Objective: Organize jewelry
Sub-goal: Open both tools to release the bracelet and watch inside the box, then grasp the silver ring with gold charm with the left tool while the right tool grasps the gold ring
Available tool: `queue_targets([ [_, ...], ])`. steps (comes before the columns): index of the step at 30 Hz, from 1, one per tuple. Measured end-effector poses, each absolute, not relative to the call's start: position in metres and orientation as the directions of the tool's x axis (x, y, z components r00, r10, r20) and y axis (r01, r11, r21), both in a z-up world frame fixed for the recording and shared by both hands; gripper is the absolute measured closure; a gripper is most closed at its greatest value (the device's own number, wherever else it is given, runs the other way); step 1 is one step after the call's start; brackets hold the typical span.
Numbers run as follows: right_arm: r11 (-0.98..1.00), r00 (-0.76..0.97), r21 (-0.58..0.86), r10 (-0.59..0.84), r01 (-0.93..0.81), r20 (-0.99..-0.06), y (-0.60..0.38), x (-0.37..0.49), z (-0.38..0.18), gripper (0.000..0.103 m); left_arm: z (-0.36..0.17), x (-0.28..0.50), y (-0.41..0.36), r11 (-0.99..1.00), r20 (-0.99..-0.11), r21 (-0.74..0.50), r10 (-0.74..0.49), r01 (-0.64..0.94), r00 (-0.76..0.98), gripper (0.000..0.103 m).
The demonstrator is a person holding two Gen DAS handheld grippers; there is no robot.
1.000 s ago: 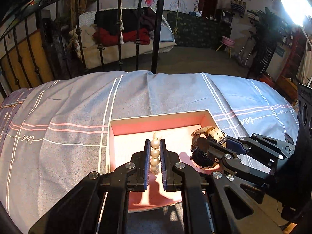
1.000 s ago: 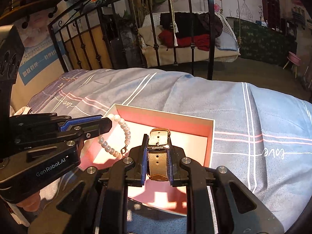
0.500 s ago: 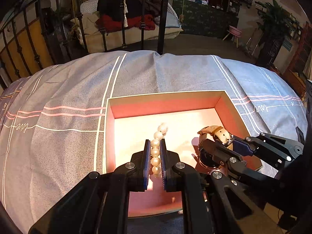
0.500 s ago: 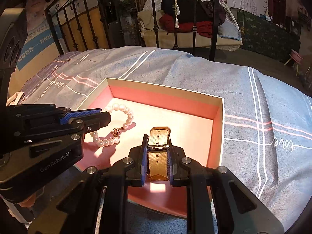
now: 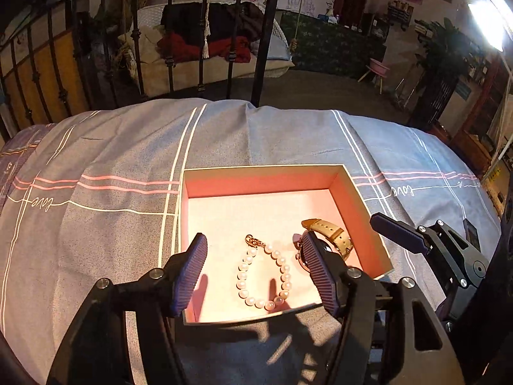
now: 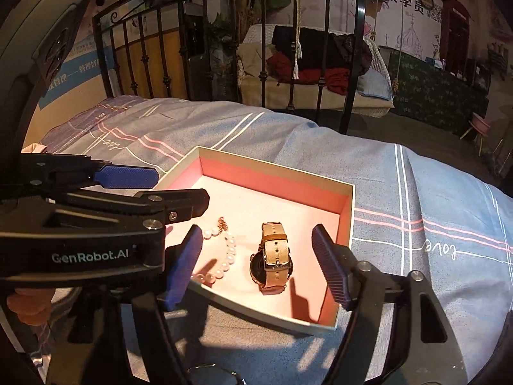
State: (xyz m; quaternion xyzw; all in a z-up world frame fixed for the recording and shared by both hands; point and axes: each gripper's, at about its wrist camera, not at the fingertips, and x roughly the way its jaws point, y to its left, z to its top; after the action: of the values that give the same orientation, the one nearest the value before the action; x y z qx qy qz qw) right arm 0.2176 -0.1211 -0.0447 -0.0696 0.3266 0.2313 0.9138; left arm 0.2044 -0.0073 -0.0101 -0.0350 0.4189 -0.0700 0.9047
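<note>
Left wrist view: my left claw point(image 5: 256, 268) is spread wide with nothing between its ribbed blue pads point(image 5: 189, 272), hanging over the near part of the box point(image 5: 259, 170). The box, cream outside and pink inside, sits on a blue-grey bedspread point(image 5: 105, 147) with white and pink stripes. Inside the box, near its front wall, the pearl bracelet point(image 5: 263, 277) lies in a loose loop on the floor, its gold clasp point(image 5: 253, 241) pointing toward the back wall. The watch point(image 5: 330, 240) lies in the box just to the right of the bracelet, close to the right wall, partly hidden behind my right-hand pad. My right claw point(image 5: 400, 232) shows beyond the box's right wall.

From the right wrist view, my right claw point(image 6: 258, 261) is also wide open and grips nothing; its pads frame the watch point(image 6: 272, 256), which rests on the box point(image 6: 348, 221) floor with its tan strap folded over the dark case. The bracelet point(image 6: 221, 253) lies beside the watch toward the box's left wall, apart from it. My left claw point(image 6: 154, 189) reaches over that left wall. A black iron bed rail point(image 6: 266, 41) stands behind the box.
</note>
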Motion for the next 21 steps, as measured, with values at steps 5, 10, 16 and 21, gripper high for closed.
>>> queue_targets([
  [5,0.891,0.708,0.04,0.385,-0.452,-0.592,-0.136,0.16,-0.039,0.014,-0.004,0.151,0.001,0.982,-0.713,-0.139,-0.188,0.127,0.676,0.024],
  [10,0.905,0.647,0.139,0.389,-0.403,-0.656,-0.159,0.102,-0.064,0.013,-0.03,0.102,0.011,0.98,-0.737,-0.17,-0.196,0.102,0.647,0.023],
  [16,0.897,0.584,0.147,0.388,-0.417,-0.713,-0.155,0.07,-0.089,0.04,-0.059,0.069,0.014,0.986,-0.778,-0.117,-0.166,0.119,0.606,0.026],
  [21,0.894,0.571,0.152,0.392,-0.422,-0.722,-0.151,0.069,-0.094,0.04,-0.073,0.074,0.019,0.987,-0.804,-0.071,-0.143,0.145,0.578,0.042],
])
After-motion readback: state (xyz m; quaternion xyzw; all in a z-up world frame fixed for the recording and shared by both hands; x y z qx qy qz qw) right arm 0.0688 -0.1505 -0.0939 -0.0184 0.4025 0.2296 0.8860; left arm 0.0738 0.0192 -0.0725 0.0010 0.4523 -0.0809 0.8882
